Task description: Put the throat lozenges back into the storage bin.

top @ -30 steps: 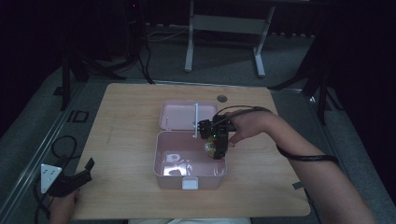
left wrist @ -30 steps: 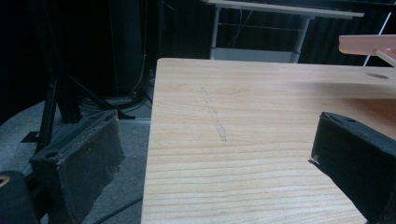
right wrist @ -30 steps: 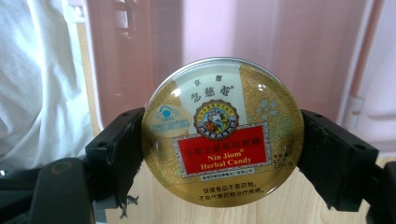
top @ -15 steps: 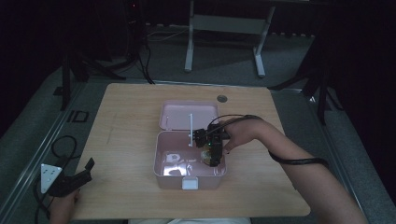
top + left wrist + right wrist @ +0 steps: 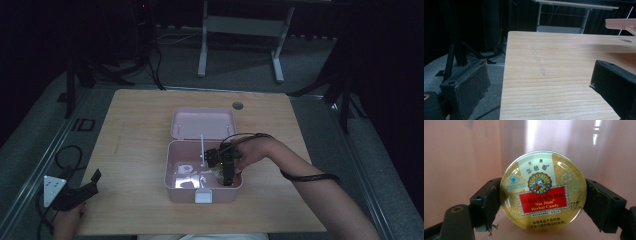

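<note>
So the candy tin [image 5: 543, 191] just went down into the pink box [image 5: 172, 176].
Right gripper [image 5: 226, 172] dropped from the box's back edge to its right side, jaws clamped on the tin; left gripper [image 5: 75, 192] sits wide open, empty, far left.

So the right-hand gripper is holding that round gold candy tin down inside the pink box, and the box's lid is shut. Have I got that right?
Not quite: the lid is open, swung back behind the pink box, as the high view shows. The rest holds. The right gripper grips the round gold candy tin between its jaws, with the box's pink walls around it in the right gripper view.
</note>
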Motion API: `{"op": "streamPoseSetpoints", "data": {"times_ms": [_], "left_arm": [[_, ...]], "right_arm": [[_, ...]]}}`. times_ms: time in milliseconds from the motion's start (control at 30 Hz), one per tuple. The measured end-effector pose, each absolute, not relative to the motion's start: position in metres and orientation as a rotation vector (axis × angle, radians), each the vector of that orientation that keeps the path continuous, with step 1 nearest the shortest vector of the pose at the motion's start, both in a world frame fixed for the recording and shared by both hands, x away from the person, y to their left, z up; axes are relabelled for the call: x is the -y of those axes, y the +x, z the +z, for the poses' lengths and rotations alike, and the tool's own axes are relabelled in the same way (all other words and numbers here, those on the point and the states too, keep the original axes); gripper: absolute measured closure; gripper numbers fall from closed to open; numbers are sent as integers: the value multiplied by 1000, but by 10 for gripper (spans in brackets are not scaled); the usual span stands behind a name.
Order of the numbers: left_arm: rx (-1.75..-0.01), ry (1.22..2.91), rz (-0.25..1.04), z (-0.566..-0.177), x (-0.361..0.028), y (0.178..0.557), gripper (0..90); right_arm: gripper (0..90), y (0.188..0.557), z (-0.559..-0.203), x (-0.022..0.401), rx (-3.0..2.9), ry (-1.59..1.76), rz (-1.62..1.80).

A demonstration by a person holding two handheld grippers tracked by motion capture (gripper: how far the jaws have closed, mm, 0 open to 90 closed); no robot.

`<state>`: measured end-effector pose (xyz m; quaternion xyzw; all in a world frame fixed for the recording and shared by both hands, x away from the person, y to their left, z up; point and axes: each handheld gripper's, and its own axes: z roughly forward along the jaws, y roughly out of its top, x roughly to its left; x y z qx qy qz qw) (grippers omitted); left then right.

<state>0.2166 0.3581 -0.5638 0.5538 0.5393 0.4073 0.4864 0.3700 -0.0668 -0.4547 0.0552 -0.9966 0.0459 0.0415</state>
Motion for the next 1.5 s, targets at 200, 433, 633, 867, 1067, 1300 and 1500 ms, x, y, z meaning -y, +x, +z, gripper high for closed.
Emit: {"op": "streamPoseSetpoints", "data": {"times_ms": [200, 433, 633, 867, 1067, 1300, 1500], "left_arm": [[-1310, 1348, 993, -564, -358, 216, 25], [-1308, 1347, 990, -564, -358, 216, 25], [-1307, 1347, 991, -564, -358, 216, 25], [-1308, 1348, 991, -564, -358, 216, 25], [-1308, 1348, 991, -564, -358, 216, 25], [-1308, 1348, 992, -564, -358, 216, 25], [-1306, 1349, 994, -564, -358, 216, 25]], "right_arm": [[199, 370, -459, 67, 3044, 176, 136], [190, 371, -463, 67, 3034, 213, 155], [181, 371, -463, 68, 3037, 218, 158], [160, 373, -454, 70, 3044, 231, 106], [137, 374, -432, 77, 3068, 231, 18], [132, 377, -393, 99, 3135, 202, -183], [131, 379, -373, 131, 3167, 136, -272]]}}
